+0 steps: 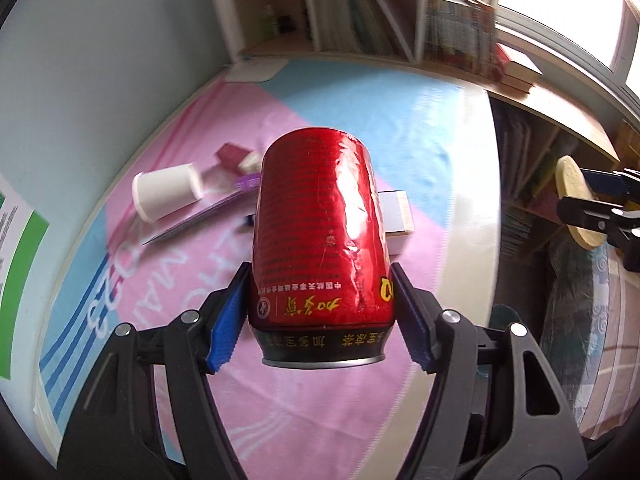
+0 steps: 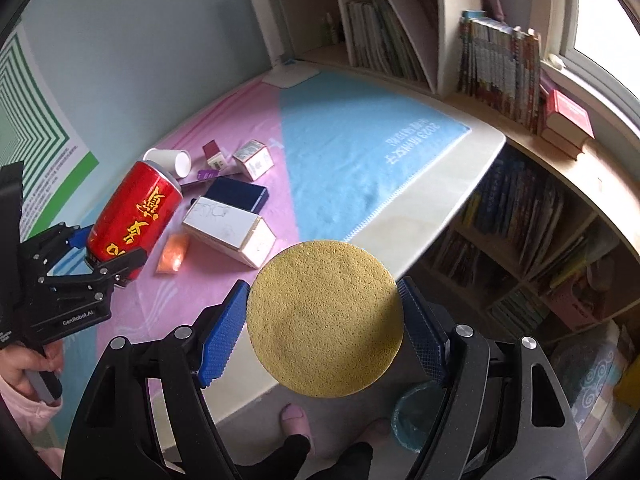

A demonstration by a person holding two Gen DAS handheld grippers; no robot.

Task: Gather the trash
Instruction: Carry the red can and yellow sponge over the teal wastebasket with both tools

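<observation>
Currently in hand: red can (image 1: 320,236), clamped between left gripper (image 1: 320,316) fingers, raised above the table cloth (image 1: 320,420); round yellow sponge (image 2: 325,320), pinched edgewise by right gripper (image 2: 324,328), past table edge, above blue bin (image 2: 416,416) on floor. Left on cloth, uncollected: paper cup (image 2: 170,160), white box (image 2: 230,232), dark box (image 2: 236,196), orange packet (image 2: 174,252), small cartons (image 2: 252,160). Judged: collection partway.

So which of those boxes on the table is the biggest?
The white box beside the orange packet; the red box and patterned box are smaller.
</observation>
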